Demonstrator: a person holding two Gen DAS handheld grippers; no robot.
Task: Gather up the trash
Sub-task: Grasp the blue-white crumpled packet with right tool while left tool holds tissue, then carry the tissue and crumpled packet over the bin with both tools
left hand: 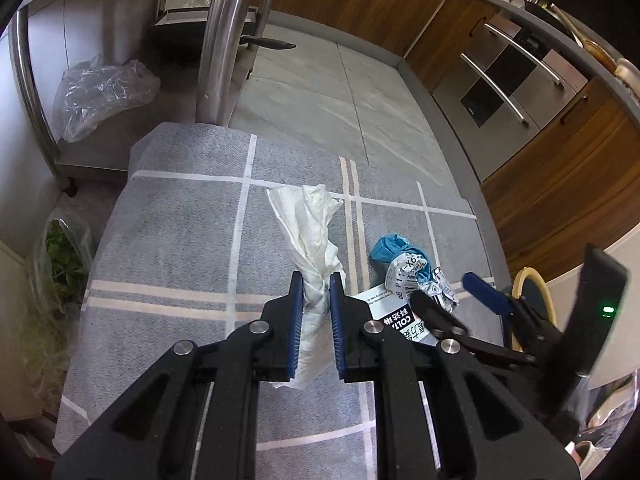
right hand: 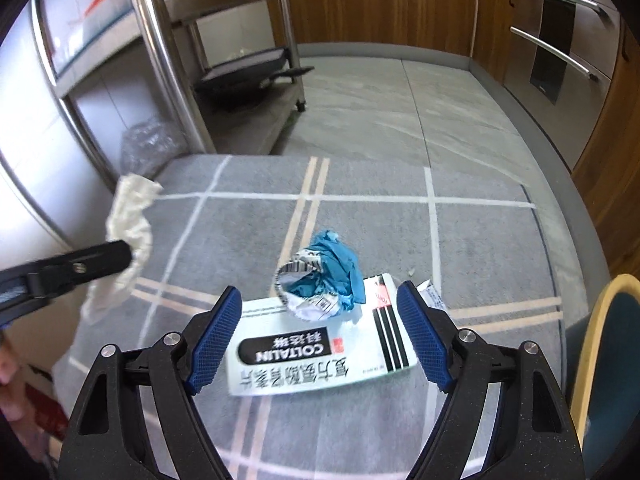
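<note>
Room: a kitchen with a grey tile floor [left hand: 320, 92], brown wood cupboards [left hand: 568, 184] on the right and a metal rack [right hand: 248, 92] far left.
Bench: it has a grey cloth [left hand: 192, 240] with white and tan lines. All the trash sits on it.
Left gripper [left hand: 317, 280]: its blue fingers [left hand: 296, 320] are squeezed onto the white tissue [left hand: 308, 232]. The tissue is twisted and long. In the right wrist view it hangs lifted at the left, above the cloth.
Right gripper [right hand: 320, 296]: its fingers [right hand: 216, 340] are wide apart and hold nothing. They sit on each side of the white medicine box [right hand: 304, 356] and the crumpled ball [right hand: 320, 284].
Crumpled ball: blue stuff and printed paper scrunched together. It rests on the far edge of the box, touching it, at the near right part of the bench.
Small scrap [right hand: 432, 296]: a torn bit of printed paper just right of the box.
How the tissue handles: very light and soft. It bends and flops, so a pinch near the middle keeps it safe.
How the ball handles: light and squashy. I think it is best to pinch it across its fat middle. It may roll if bumped.
How the box handles: it looks flat, thin and light, and a bit slippery. It lies flat, so take it by its two long edges.
Still to do: ball, box and scrap are not yet picked up.
</note>
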